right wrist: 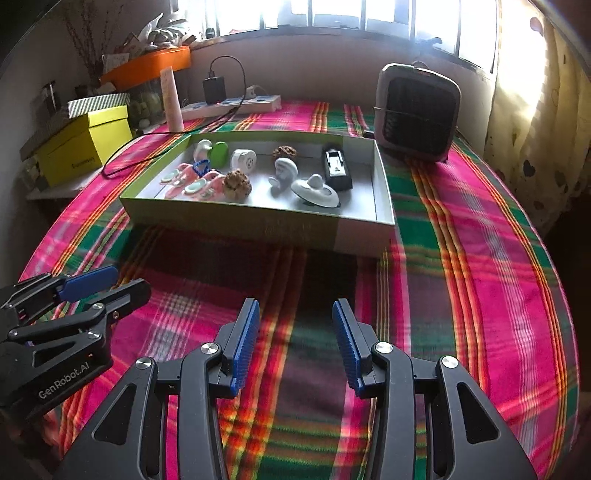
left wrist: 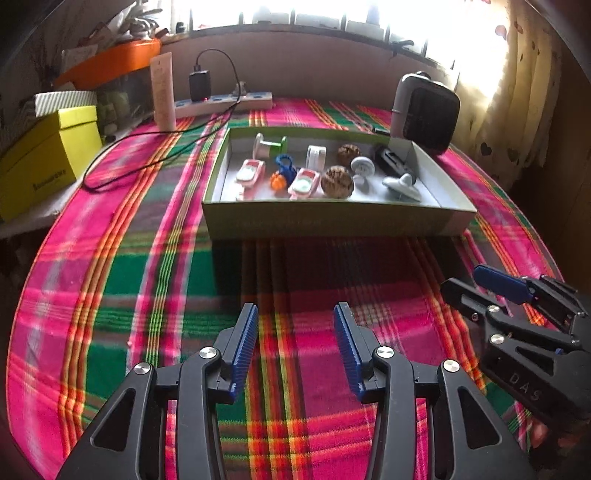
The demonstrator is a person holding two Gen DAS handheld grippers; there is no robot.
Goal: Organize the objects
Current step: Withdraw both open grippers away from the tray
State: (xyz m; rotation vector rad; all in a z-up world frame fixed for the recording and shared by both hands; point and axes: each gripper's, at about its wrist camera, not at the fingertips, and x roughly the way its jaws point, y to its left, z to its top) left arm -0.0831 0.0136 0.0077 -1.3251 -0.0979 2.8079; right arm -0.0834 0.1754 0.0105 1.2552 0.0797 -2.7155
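both my jaws stand spread with nothing between them, left gripper [left wrist: 295, 343] and right gripper [right wrist: 295, 339] above the plaid surface [left wrist: 147, 295]. the objects lie in the open box [left wrist: 332, 221] ahead; i'd approach over its near wall.

— What is the room like?
— A bright window [right wrist: 369, 14] runs along the far wall [right wrist: 314, 70], with a pale curtain [right wrist: 528, 110] hanging at its right.
— And the furniture?
— A surface under a pink and green plaid cloth [right wrist: 480, 258]; a yellow box [right wrist: 81, 147] and an orange tub [right wrist: 147, 66] sit left.
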